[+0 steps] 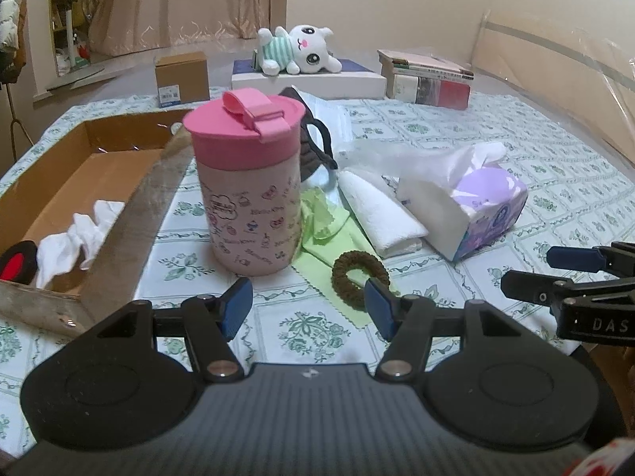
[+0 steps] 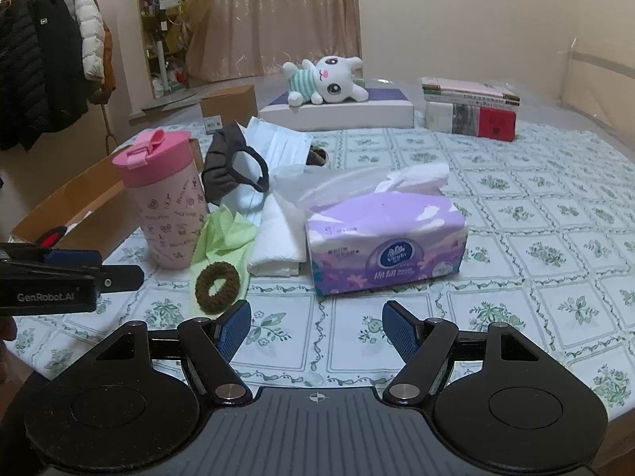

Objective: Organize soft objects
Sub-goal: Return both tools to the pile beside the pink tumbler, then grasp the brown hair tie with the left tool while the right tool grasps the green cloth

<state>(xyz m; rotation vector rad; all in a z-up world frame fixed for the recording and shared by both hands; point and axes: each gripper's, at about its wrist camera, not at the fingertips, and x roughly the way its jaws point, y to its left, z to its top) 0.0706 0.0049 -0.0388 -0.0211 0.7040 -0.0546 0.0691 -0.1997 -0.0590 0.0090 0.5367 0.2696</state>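
Note:
A brown hair scrunchie (image 1: 359, 279) (image 2: 216, 285) lies on a green cloth (image 1: 329, 230) (image 2: 222, 238). Beside them are a folded white towel (image 1: 381, 214) (image 2: 278, 238) and a purple tissue pack (image 1: 476, 206) (image 2: 385, 246). A dark face mask (image 1: 313, 146) (image 2: 230, 166) rests on white masks (image 2: 278, 139). My left gripper (image 1: 309, 307) (image 2: 107, 267) is open just short of the scrunchie, holding nothing. My right gripper (image 2: 317, 329) (image 1: 539, 271) is open in front of the tissue pack, also holding nothing. The cardboard box (image 1: 131, 214) (image 2: 79, 198) at left holds a white cloth (image 1: 75, 242) and a red and black item (image 1: 16, 265).
A pink-lidded cup (image 1: 248, 182) (image 2: 162, 202) stands between the box and the soft pile. A white plush toy (image 1: 297, 49) (image 2: 325, 81) lies on a flat box at the back, with stacked books (image 2: 468, 111) to its right. Patterned tablecloth (image 2: 535, 218) spreads to the right.

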